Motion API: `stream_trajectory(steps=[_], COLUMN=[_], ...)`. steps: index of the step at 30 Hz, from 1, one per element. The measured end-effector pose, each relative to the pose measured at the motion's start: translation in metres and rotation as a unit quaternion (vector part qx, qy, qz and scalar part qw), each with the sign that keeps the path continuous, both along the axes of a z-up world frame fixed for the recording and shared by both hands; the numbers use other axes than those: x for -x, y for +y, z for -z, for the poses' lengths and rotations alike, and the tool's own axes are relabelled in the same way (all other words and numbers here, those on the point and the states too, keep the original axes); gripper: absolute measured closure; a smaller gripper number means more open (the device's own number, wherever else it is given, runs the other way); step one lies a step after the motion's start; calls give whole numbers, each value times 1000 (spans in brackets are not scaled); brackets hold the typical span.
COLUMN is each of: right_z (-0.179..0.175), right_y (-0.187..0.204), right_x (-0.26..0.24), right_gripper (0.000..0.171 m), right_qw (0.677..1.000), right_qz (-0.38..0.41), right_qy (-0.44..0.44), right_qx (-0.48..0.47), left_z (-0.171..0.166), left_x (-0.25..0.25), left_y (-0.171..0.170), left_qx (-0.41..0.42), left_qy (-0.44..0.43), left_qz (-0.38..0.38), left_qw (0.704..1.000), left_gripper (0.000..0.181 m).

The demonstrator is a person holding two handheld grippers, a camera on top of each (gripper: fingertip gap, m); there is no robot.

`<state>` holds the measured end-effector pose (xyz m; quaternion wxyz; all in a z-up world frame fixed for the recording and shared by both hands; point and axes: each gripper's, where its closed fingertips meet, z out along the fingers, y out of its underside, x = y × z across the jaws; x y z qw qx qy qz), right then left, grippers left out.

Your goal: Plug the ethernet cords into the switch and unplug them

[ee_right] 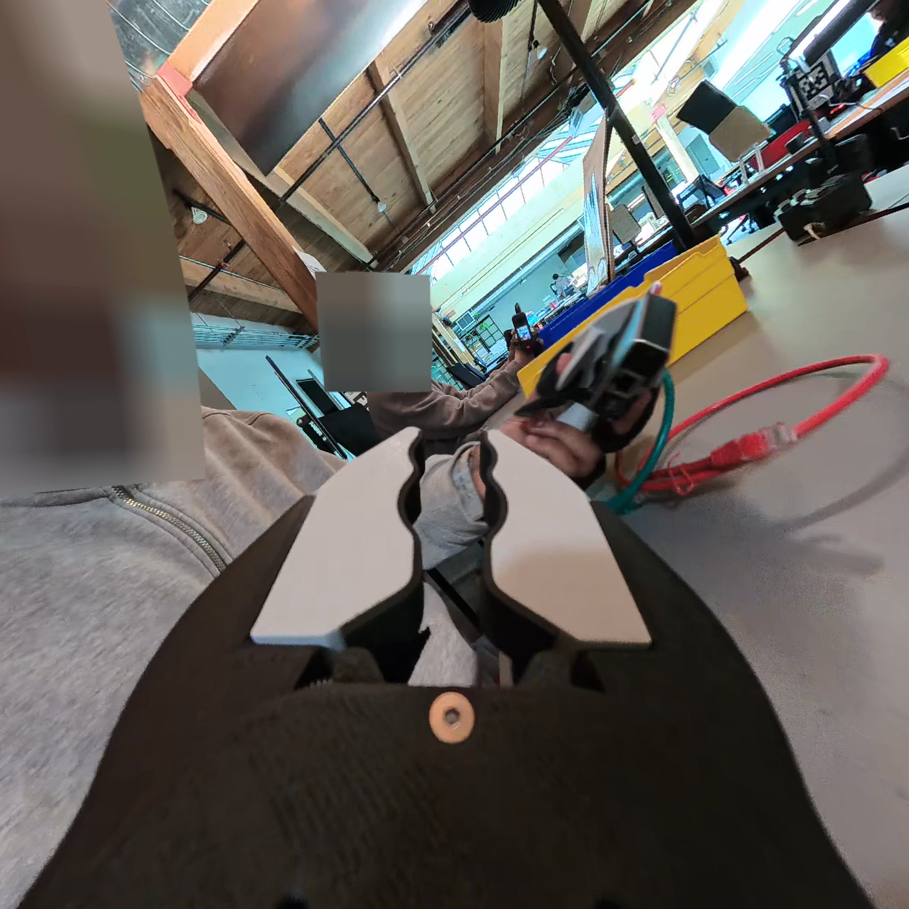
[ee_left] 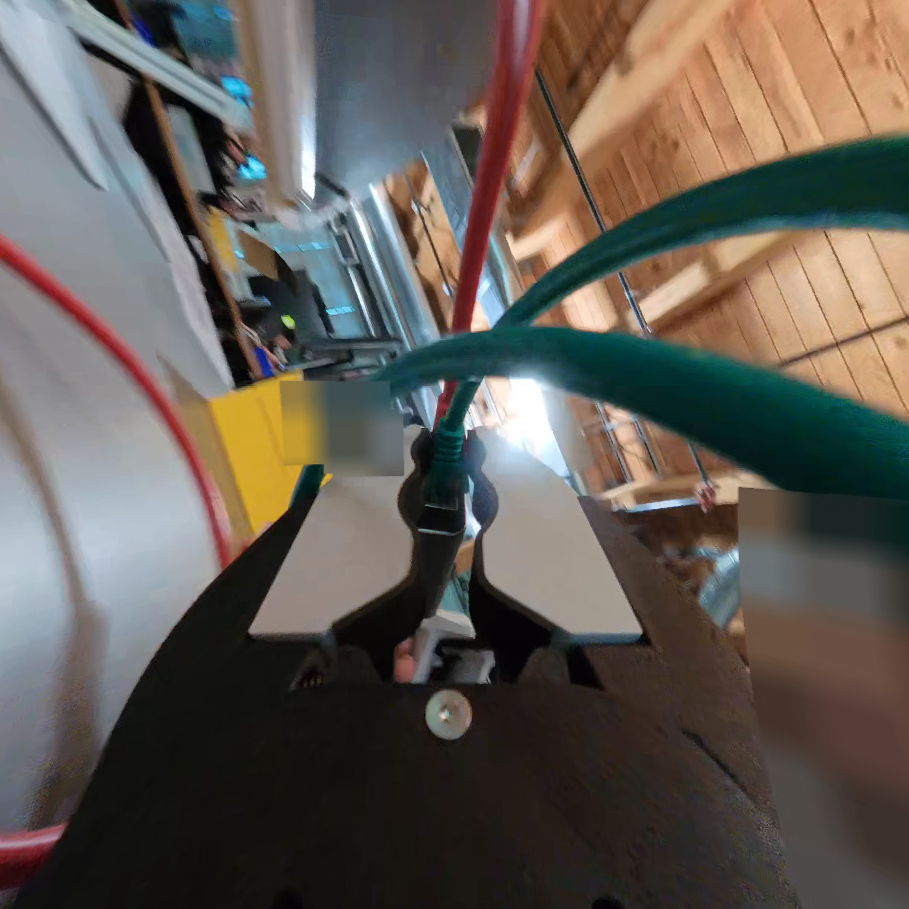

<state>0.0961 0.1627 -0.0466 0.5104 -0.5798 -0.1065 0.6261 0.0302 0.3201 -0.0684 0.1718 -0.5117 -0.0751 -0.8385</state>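
My left gripper (ee_left: 445, 442) is shut on the green ethernet plug (ee_left: 446, 457), which stands upright between the fingertips with a black piece (ee_left: 439, 516) below its boot. The green cord (ee_left: 688, 388) loops close across the lens, and the red cord (ee_left: 487, 196) runs up behind it. In the right wrist view the left gripper (ee_right: 615, 354) is held in a hand above the table, tilted up, with the green cord (ee_right: 659, 442) hanging from it. The red cord's plug (ee_right: 738, 447) lies loose on the table. My right gripper (ee_right: 452, 438) is open and empty, pointing at a grey sleeve. I see no switch for certain.
The grey table (ee_right: 738, 615) carries the red cord's loop (ee_right: 836, 374), yellow bins (ee_right: 688, 295), a blue bin (ee_right: 615, 290) and a black box (ee_right: 826, 206) at the far edge. A person in a brown sleeve (ee_right: 442, 408) sits across. A grey zipped jacket (ee_right: 98, 590) fills the left.
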Motion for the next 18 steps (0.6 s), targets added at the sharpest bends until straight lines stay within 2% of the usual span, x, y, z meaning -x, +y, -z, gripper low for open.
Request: stream_trajectory(steps=[4,8,12,14,15,16,17,18], right_z=[6,13,20,30,41,52,58,58], right_y=[-1,-2,-1,7,17,32,44,49], right_x=[8,16,20,18,13,2,-10,-14], right_gripper=[150,150,150,149,142,125,102,90], right_qw=[1000,998,996,992,985,966,938,908], right_qz=[-8,-15,-15,16,64,137,209,250], right_qy=[-29,-60,-86,-120,-160,-216,-277,-335], right_qx=[3,3,9,23,34,37,18,-22], left_z=[27,35,36,35,35,34,33,31], left_x=[15,10,9,9,8,6,4,1], left_y=[35,33,33,32,30,27,24,20], left_qx=[27,21,41,51,53,58,61,65], left_qy=[31,63,49,37,36,35,33,31], left_qz=[-38,-31,-16,-7,-1,5,9,16], left_qw=[998,997,998,998,998,998,998,997], left_gripper=[169,169,169,169,169,169,169,168])
